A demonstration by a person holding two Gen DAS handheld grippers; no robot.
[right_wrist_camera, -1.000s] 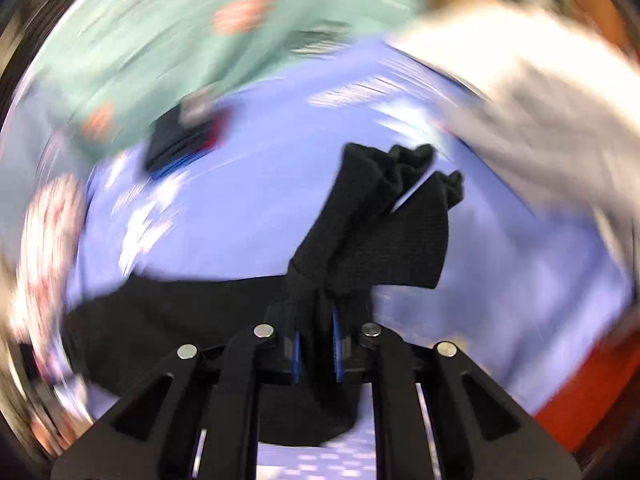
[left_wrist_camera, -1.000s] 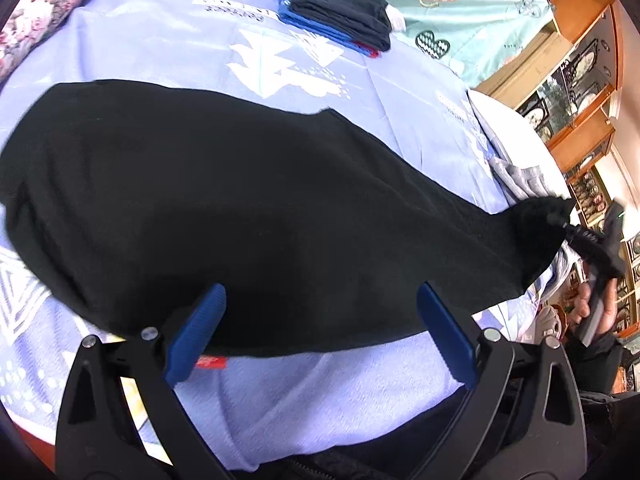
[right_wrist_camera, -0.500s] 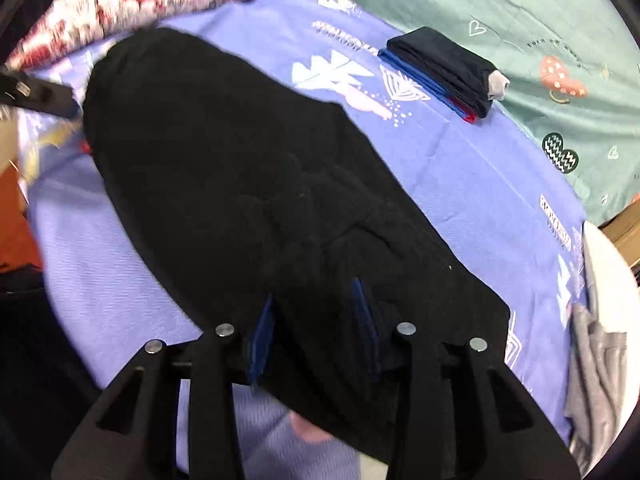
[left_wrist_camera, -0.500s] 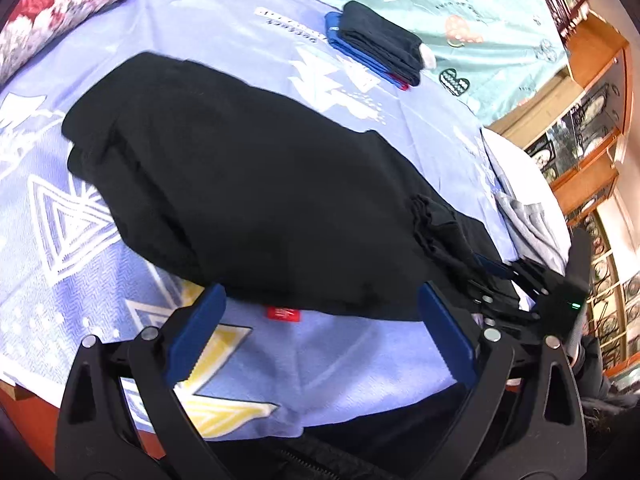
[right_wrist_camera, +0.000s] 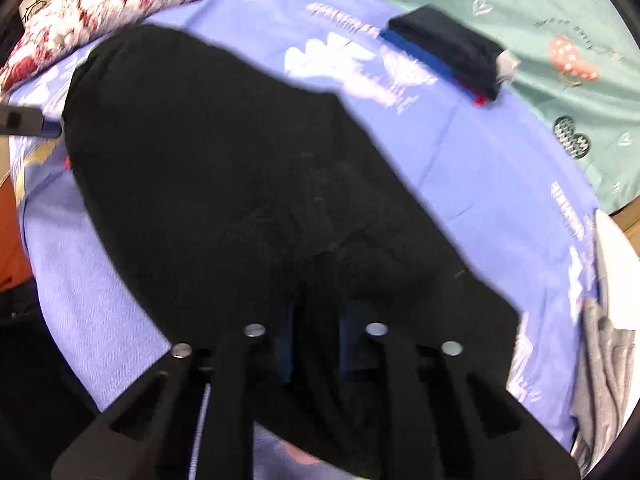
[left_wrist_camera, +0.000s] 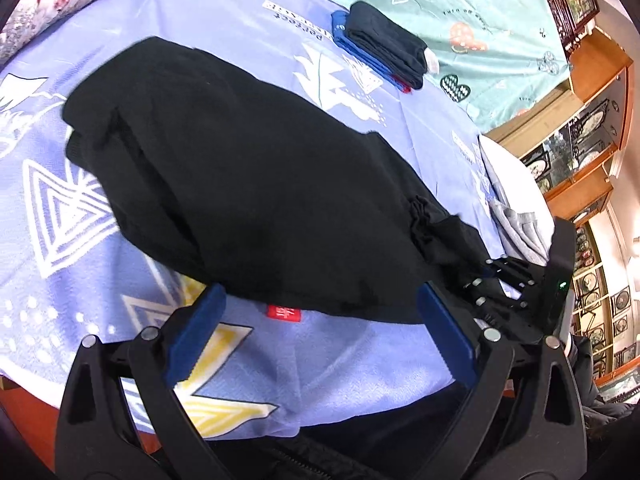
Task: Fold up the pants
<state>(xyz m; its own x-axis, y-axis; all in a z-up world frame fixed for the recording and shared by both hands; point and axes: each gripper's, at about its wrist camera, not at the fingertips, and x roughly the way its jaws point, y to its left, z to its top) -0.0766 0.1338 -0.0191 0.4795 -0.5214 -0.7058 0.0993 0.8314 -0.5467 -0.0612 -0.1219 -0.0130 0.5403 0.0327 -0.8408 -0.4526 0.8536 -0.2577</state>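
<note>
The black pants (left_wrist_camera: pixel 248 184) lie spread on a lavender patterned sheet (left_wrist_camera: pixel 340 364), folded over lengthwise. My left gripper (left_wrist_camera: pixel 316 320) is open and empty, hovering over the pants' near edge by a small red label (left_wrist_camera: pixel 283 313). My right gripper (left_wrist_camera: pixel 496 280) shows at the pants' right end in the left wrist view. In the right wrist view the right gripper (right_wrist_camera: pixel 316 332) has its jaws close together with black fabric (right_wrist_camera: pixel 256 184) bunched between them. Its fingertips are buried in the cloth.
A folded stack of dark and blue clothes (left_wrist_camera: pixel 384 48) lies at the far side of the sheet. Grey garments (left_wrist_camera: pixel 520 228) and a white pillow (left_wrist_camera: pixel 508 168) sit at the right. A floral quilt (right_wrist_camera: pixel 120 4) lies at the far left. Wooden cabinets (left_wrist_camera: pixel 580 128) stand beyond.
My right gripper has swung the leg end over and down onto the sheet, so the pants now lie flat. The left gripper pulled back a little, staying open.
</note>
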